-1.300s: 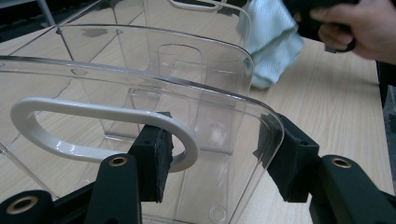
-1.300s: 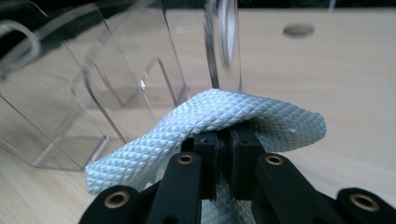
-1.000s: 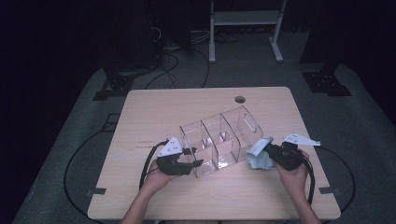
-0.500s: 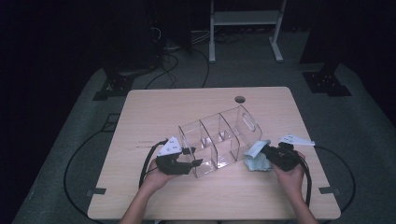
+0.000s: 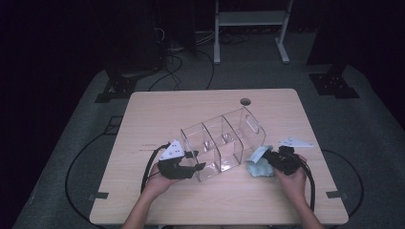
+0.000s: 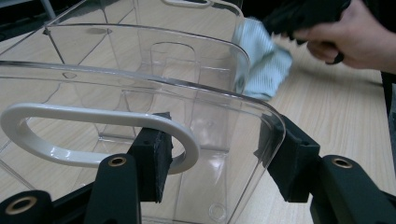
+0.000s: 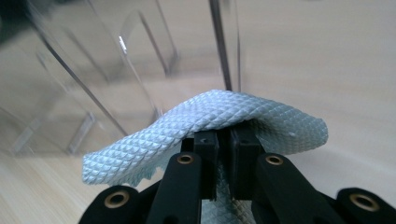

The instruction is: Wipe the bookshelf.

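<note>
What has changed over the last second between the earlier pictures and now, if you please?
The right gripper, shut on the light blue cloth, has drawn slightly toward the person, beside the clear organiser. The left gripper stays clamped on the organiser's near end, and the organiser has not moved on the table.

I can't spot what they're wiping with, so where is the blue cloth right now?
In the high view the cloth is near the table's front right, pinched in the right gripper against the clear organizer's right end.
</note>
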A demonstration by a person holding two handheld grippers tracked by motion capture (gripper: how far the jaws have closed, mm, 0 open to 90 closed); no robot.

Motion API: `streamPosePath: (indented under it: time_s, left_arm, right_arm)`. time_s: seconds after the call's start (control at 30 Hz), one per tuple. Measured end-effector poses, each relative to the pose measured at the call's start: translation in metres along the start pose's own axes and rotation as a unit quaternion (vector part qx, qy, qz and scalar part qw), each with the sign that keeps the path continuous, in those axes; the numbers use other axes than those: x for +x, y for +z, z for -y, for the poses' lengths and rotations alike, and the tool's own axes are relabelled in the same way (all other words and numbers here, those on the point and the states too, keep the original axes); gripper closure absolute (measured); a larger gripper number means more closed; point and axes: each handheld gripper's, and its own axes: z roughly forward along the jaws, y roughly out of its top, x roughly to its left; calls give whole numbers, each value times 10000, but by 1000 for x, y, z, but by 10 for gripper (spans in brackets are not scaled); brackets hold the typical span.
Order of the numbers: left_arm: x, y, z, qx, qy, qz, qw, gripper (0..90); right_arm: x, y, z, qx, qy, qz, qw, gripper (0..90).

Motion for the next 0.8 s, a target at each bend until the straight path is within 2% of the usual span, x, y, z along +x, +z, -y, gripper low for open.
streamPosePath:
  time_s: [0.03,0.1,0.27,0.3,0.37,0.53,0.57,0.7,0.8]
  left_arm:
    - [0,0,0,-2,1,0,10000,455]
    - [0,0,0,2,4,2,10000,455]
    - [0,0,0,1,5,16,10000,455]
    - [0,0,0,-4,8,9,10000,455]
    - [0,0,0,-3,13,11,10000,455]
    - [0,-1,0,-1,16,10,10000,455]
    - [0,-1,0,6,21,7,10000,455]
    - [0,-1,1,-19,9,-11,10000,455]
    - [0,-1,1,-7,16,-29,10000,455]
  right_arm:
    - [-1,8,5,245,27,-23,9997,835]
    - [-2,14,9,393,63,-40,9992,835]
    - [4,-4,-7,-225,-115,-7,9997,836]
    - [6,-7,-9,-250,-160,14,9996,836]
    - [6,-6,-10,-229,-224,29,9995,835]
    - [-4,6,4,199,11,29,9998,834]
    - [-5,4,4,185,48,31,9998,834]
    - [-3,-9,-5,-227,10,80,9997,833]
    - [-6,-1,-3,-90,32,56,9999,831]
